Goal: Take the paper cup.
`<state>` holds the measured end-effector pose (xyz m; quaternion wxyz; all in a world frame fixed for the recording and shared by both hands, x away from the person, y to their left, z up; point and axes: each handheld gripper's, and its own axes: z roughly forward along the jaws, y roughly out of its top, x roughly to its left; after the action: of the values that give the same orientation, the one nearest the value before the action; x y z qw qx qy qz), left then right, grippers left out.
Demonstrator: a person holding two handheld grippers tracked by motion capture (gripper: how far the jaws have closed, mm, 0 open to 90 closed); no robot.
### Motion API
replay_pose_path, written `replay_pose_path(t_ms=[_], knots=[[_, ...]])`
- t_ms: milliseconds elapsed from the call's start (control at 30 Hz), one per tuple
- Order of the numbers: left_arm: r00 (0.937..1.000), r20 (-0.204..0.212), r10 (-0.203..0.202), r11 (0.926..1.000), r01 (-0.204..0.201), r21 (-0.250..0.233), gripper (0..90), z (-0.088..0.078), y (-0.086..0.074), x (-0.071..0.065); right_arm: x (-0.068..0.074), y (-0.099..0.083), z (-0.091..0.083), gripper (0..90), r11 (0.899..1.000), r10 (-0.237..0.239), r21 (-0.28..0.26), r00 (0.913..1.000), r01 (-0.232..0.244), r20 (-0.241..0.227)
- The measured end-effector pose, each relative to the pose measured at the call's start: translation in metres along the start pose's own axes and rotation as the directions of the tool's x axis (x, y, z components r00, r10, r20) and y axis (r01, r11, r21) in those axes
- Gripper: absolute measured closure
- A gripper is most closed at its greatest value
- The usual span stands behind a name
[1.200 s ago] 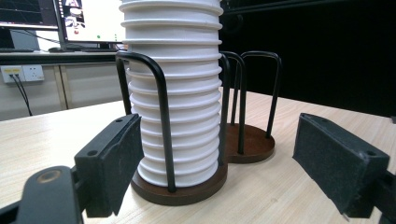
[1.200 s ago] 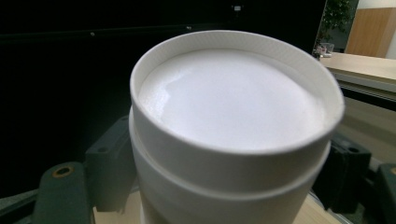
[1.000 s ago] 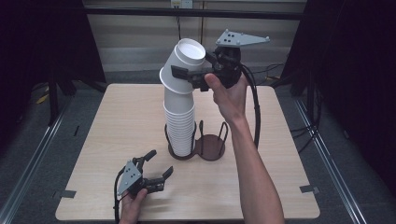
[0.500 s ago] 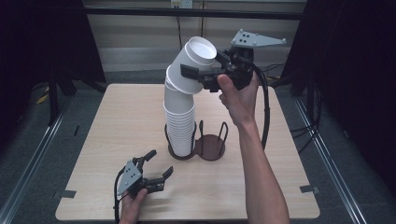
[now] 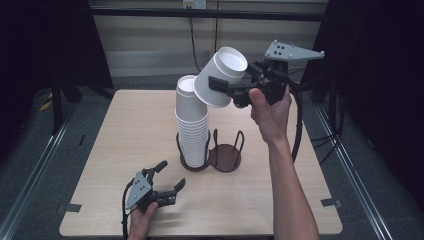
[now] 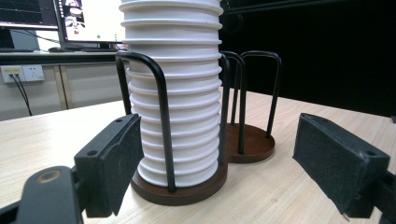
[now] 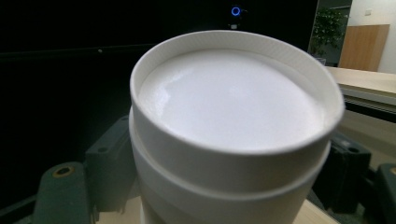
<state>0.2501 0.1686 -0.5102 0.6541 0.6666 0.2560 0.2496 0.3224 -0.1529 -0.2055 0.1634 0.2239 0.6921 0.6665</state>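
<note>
A tall stack of upside-down white paper cups (image 5: 192,125) stands in the left ring of a brown two-ring wire holder (image 5: 226,157). My right gripper (image 5: 222,86) is up in the air to the right of the stack's top, shut on a white cup (image 5: 227,65) that is tilted and off the stack. In the right gripper view the cup (image 7: 233,102) sits base-up between the jaws of that gripper (image 7: 229,177). My left gripper (image 5: 171,175) rests on the table near the front left, open, nothing between its pads (image 6: 116,158). The stack (image 6: 175,93) stands just beyond it.
The holder's right ring (image 6: 254,140) holds nothing. The wooden table (image 5: 110,150) has bare surface around the holder. A black cable trails from the right gripper (image 5: 298,120) down past the forearm. Dark frame rails run along both sides of the table.
The right gripper has carried the top cup up and to the right, off the stack, and tilted it further. The left gripper has stayed where it was.
</note>
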Motion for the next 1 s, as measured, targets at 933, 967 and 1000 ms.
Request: replay_pose_path(t_ms=[933,967,1000], knots=[[0.9987,0.051,0.006,0.9985,-0.009,0.054,17.0,0.006,0.004,0.000,-0.004,-0.076,-0.026,20.5,0.995,0.053,0.086,0.9979,-0.056,0.037],[0.9987,0.052,0.003,0.9979,-0.007,0.064,17.3,0.006,0.005,0.001,-0.003,-0.078,-0.025,20.5,0.995,0.059,0.084,0.9977,-0.061,0.033],[0.9984,0.057,0.007,0.9979,-0.011,0.063,17.3,0.007,0.006,0.001,-0.003,-0.078,-0.025,20.5,0.995,0.059,0.084,0.9977,-0.061,0.033]])
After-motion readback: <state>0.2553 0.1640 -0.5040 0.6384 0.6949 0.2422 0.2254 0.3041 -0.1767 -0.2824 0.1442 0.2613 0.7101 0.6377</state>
